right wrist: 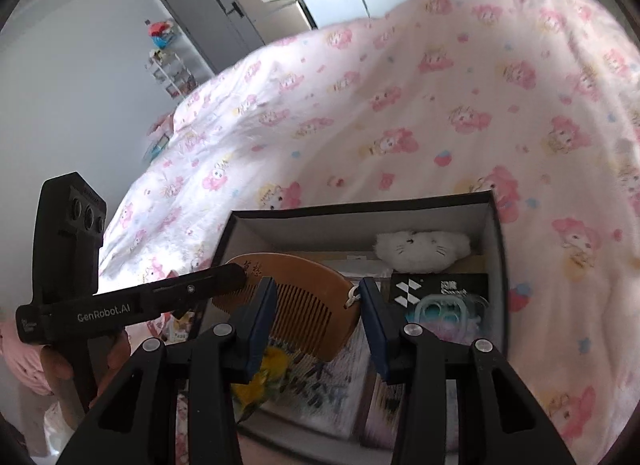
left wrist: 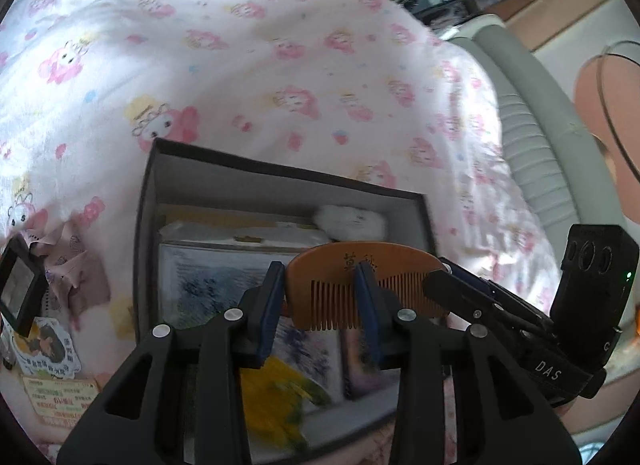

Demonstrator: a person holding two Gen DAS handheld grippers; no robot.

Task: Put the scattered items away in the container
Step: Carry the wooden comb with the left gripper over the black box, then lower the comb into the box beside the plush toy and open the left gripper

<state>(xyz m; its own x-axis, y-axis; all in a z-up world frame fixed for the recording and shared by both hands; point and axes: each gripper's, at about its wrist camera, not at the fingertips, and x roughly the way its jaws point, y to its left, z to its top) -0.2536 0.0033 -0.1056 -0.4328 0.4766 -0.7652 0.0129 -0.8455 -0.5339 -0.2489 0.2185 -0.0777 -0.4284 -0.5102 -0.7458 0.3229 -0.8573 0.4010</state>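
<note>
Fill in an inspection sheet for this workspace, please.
Surface: pink cartoon quilt on a bed.
Job's things: comb above the open box; plush, black card and booklets inside.
Clutter: black frame, cloth and sticker on the quilt beside the box.
Grippers: left gripper and right gripper at the comb's ends; grip unclear.
Cables: thin dark cord, far right.
Surroundings: grey door, shelf.
</note>
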